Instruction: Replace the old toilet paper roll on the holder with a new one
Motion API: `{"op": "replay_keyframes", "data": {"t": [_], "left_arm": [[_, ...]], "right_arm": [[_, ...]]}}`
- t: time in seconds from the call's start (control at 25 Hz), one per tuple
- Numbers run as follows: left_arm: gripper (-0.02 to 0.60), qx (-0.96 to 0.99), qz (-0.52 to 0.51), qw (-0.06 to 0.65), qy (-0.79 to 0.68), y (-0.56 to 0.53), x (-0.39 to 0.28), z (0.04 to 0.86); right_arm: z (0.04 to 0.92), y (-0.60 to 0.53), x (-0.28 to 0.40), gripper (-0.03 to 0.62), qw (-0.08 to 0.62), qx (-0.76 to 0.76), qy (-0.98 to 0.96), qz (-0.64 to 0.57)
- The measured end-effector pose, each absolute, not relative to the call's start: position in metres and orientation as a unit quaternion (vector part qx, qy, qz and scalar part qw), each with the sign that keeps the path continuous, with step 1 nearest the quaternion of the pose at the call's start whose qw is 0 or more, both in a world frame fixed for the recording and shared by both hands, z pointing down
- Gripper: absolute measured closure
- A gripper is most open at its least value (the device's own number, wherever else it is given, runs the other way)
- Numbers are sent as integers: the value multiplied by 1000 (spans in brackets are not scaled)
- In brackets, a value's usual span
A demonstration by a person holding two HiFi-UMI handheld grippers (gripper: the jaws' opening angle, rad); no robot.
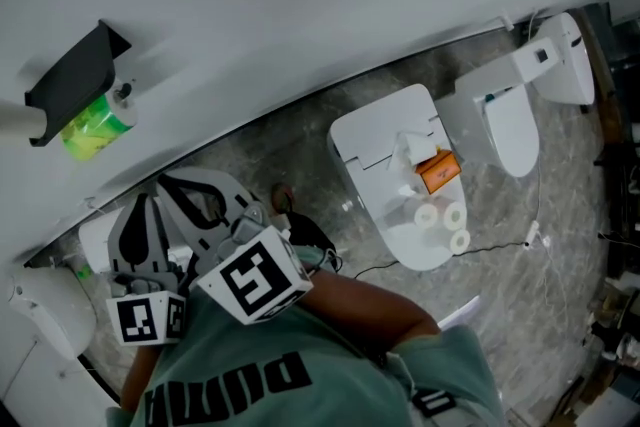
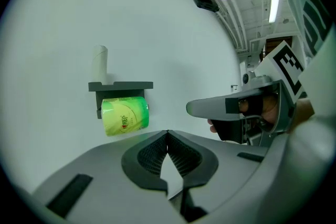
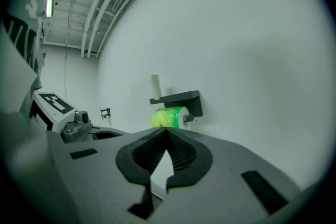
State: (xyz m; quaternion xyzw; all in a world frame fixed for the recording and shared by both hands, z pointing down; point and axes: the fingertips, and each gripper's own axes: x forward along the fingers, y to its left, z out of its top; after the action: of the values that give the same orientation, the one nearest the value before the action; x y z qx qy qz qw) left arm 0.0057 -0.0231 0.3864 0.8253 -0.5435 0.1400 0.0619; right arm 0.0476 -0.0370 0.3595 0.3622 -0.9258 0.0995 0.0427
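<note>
Left gripper view shows the left gripper (image 2: 168, 134) with its two fingers (image 2: 147, 153) pressed together at the tips and nothing between them. Ahead of those fingers and off to their left, well apart from them, a dark holder (image 2: 121, 86) is fixed to the white wall (image 2: 52, 34). A green-wrapped roll (image 2: 125, 115) hangs under the holder's flat top. A pale cardboard tube (image 2: 100, 63) stands upright on that top, at the end farther left of the fingers. To the right of the left fingers, at about their height, the right gripper (image 2: 197, 108) reaches forward with a hand wrapped round its grip. Right gripper view shows the right gripper's own fingers (image 3: 142, 155) also closed tip to tip and empty. The green-wrapped roll sits almost straight ahead of their tips, not touched by them, with the holder just above it. In the head view both grippers are held low at the left, below the holder, with their marker cubes toward the person's green sleeve (image 1: 300, 375). Far off to the right of the fingers, three white rolls (image 1: 428, 215) lie together on a rounded white unit (image 1: 370, 135) on the grey floor (image 1: 300, 145), near an orange item (image 1: 438, 172).
</note>
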Motion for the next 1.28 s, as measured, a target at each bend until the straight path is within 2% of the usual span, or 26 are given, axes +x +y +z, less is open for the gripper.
{"op": "replay_keyframes", "data": {"t": [0.4, 0.8, 1.08, 1.28], "left_arm": [[577, 840, 121, 59, -525, 7, -9, 378], [577, 844, 98, 77, -521, 72, -55, 384], [577, 862, 76, 113, -487, 117, -44, 400], [577, 852, 70, 103, -508, 138, -40, 392]], "right_arm": [[357, -9, 34, 589, 55, 376, -921, 85], [366, 50, -4, 589, 80, 389, -913, 96], [377, 105, -9, 589, 136, 396, -903, 95], [377, 126, -4, 589, 138, 378, -911, 85]]}}
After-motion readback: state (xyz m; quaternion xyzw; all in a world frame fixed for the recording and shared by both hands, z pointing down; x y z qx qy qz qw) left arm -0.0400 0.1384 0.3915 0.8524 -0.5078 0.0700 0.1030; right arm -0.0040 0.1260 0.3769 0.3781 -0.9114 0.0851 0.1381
